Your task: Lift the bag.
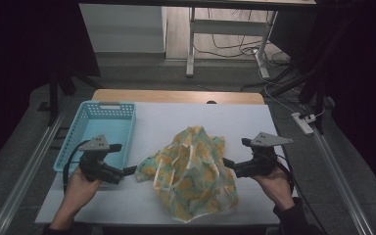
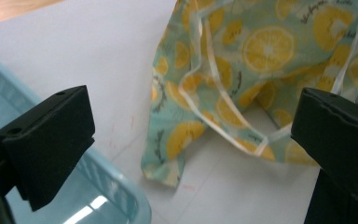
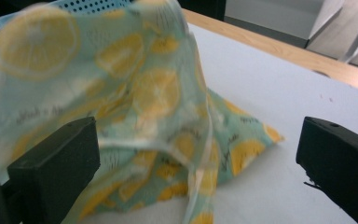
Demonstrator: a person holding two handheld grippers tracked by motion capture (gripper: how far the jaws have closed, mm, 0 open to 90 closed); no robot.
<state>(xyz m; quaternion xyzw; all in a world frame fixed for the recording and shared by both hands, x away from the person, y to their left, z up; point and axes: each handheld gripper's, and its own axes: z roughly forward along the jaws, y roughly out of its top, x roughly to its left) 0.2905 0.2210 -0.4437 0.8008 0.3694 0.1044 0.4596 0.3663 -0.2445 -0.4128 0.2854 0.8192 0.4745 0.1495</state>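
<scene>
A thin, crumpled cloth (image 1: 193, 164) printed with yellow lemon slices on pale green lies heaped in the middle of the white table cover (image 1: 254, 122). My left gripper (image 1: 129, 171) is just off its left corner, pointing right. In the left gripper view the left gripper (image 2: 196, 135) is open, and the cloth (image 2: 242, 70) lies ahead, touching neither jaw. My right gripper (image 1: 228, 164) is at the cloth's right side, pointing left. From the right gripper's own camera the right gripper (image 3: 198, 158) is wide open, with the blurred cloth (image 3: 135, 93) close in front.
A light blue plastic basket (image 1: 108, 105) stands at the left of the table, right beside my left gripper, with its rim (image 2: 121, 186) under the left jaw. Behind the table are a wooden table edge (image 1: 176, 95), a white frame leg (image 1: 191, 44) and a power strip (image 1: 303, 122).
</scene>
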